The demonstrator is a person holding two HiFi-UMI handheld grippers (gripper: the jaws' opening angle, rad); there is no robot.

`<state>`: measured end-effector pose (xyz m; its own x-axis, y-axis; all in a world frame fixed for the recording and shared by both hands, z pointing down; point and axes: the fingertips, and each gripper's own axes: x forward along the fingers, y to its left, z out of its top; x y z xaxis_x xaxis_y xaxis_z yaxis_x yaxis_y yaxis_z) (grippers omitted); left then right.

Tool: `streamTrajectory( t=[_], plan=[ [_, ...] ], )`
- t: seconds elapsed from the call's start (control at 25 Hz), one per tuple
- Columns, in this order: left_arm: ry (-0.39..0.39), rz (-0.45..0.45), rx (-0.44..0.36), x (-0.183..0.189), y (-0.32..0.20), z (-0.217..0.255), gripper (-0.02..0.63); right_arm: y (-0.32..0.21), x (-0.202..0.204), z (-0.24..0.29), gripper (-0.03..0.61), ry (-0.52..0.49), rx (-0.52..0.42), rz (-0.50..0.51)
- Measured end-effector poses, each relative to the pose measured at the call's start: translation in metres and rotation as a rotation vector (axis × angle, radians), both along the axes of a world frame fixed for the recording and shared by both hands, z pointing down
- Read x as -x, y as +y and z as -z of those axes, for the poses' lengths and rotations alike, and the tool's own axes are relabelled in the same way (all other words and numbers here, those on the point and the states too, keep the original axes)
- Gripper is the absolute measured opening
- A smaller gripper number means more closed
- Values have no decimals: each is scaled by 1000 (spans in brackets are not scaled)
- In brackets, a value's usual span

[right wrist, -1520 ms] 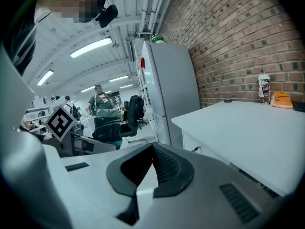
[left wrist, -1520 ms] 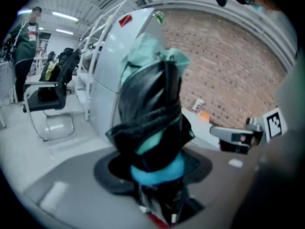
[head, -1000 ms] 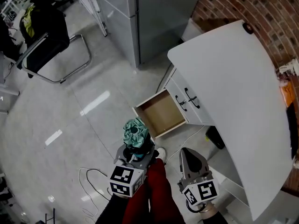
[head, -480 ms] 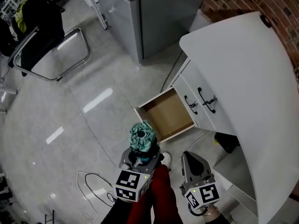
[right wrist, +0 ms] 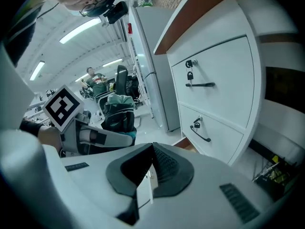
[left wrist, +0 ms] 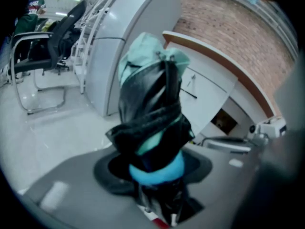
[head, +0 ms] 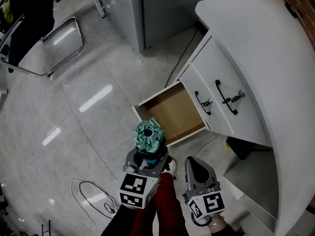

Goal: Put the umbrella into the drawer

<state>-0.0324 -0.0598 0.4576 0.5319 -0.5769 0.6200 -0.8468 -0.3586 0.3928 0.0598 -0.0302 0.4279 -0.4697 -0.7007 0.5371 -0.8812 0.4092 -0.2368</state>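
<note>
A folded teal and black umbrella stands upright in my left gripper, which is shut on its lower end near the blue band. In the left gripper view the umbrella fills the middle. The bottom drawer of the white cabinet is pulled out, its brown inside bare, just beyond the umbrella's top. My right gripper hangs to the right of the left one, shut with nothing between its pads. From the right gripper view the umbrella shows at the left and a corner of the drawer ahead.
The white cabinet has two closed drawers with black handles and keys. A grey locker stands behind, a black chair at far left. A white cable lies on the tiled floor. A red trouser leg is below.
Both grippers have sunk toward the floor, the umbrella still in the left one. The open drawer and cabinet now show larger and nearer in the head view.
</note>
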Motion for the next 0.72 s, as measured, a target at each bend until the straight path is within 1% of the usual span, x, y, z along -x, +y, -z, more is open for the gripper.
streamTrajectory(
  t=[0.08, 0.4, 0.72],
  plan=[
    [-4, -5, -3, -4, -5, -12, 232, -1, -2, -12, 2, 1, 1, -2],
    [28, -2, 2, -19, -18, -48, 232, -9, -12, -46, 2, 15, 0, -22],
    [22, -7, 10, -29, -39, -90, 232, -35, -25, -78, 2, 30, -30, -28]
  ],
)
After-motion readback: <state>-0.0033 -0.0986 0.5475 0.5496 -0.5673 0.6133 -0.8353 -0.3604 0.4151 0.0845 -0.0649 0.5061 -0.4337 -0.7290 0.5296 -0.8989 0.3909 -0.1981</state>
